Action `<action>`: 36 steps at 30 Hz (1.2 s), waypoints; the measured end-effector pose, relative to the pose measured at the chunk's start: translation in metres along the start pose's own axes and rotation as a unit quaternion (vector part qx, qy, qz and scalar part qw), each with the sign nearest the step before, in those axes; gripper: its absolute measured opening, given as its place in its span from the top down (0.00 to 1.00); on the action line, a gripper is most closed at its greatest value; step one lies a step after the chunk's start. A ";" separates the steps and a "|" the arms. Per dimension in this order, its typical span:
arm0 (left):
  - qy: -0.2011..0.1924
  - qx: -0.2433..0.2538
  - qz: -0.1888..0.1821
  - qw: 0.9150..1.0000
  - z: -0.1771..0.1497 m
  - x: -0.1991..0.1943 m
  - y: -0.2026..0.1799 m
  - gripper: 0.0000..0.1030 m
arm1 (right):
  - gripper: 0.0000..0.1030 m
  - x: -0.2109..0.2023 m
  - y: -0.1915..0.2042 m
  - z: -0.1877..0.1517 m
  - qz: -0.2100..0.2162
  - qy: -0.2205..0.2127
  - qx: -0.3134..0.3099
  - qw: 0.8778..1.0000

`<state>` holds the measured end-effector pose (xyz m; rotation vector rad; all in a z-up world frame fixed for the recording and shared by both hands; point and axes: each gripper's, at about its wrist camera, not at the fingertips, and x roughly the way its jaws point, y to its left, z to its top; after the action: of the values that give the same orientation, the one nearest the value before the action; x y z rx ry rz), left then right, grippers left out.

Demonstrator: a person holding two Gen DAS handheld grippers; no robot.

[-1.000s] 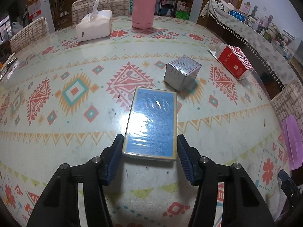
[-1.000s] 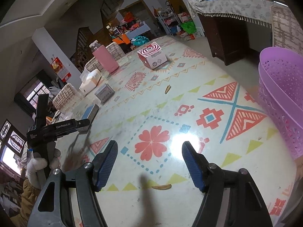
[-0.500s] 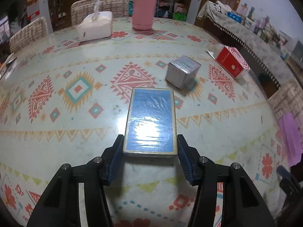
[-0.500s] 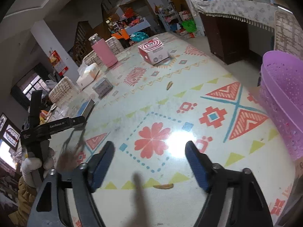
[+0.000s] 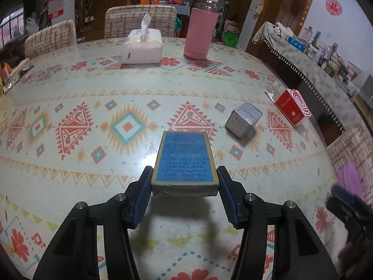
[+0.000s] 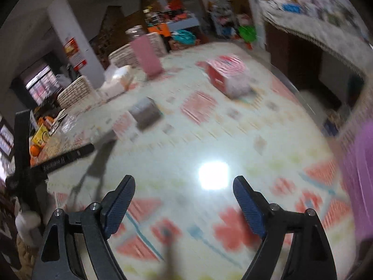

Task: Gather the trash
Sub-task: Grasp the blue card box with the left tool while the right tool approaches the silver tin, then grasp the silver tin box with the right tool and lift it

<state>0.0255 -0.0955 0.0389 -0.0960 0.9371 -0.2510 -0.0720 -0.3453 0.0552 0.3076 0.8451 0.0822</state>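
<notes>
Ahead of left gripper point(image 5: 185, 192): bare table point(image 5: 93, 186) around blue box point(image 5: 185, 161).
Right side: silver box point(image 5: 246, 122), red box point(image 5: 292, 109).
Far edge: tissue pack point(image 5: 143, 46), pink bottle point(image 5: 201, 29).

Home dining room. Round table point(image 5: 70, 186) under a patterned plastic cloth, woven-back chairs point(image 5: 139, 21) around it. On top: tissue pack point(image 5: 143, 46), pink flask point(image 5: 201, 26). Fringed, cloth-covered sideboard point(image 5: 310, 70) crowded with household bottles and boxes. Red paper decoration point(image 5: 333, 6) on the wall; cluttered shelves behind.

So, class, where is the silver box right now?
In the left wrist view, the silver box sits on the table right of centre, between the blue box and the red box.
</notes>
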 end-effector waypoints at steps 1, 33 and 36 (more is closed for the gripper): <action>0.000 -0.002 -0.001 1.000 0.000 0.000 0.001 0.48 | 0.13 0.008 0.010 0.009 0.002 0.000 -0.011 1.000; 0.004 -0.014 0.008 1.000 0.002 0.001 0.007 0.48 | 0.51 0.085 0.070 0.044 -0.007 0.039 -0.117 0.992; -0.001 -0.005 0.015 1.000 0.000 -0.001 0.003 0.48 | 0.51 0.061 0.062 0.026 0.001 0.026 -0.090 0.996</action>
<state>0.0260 -0.0927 0.0392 -0.0918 0.9371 -0.2184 -0.0085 -0.2809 0.0457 0.1371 0.8820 0.1673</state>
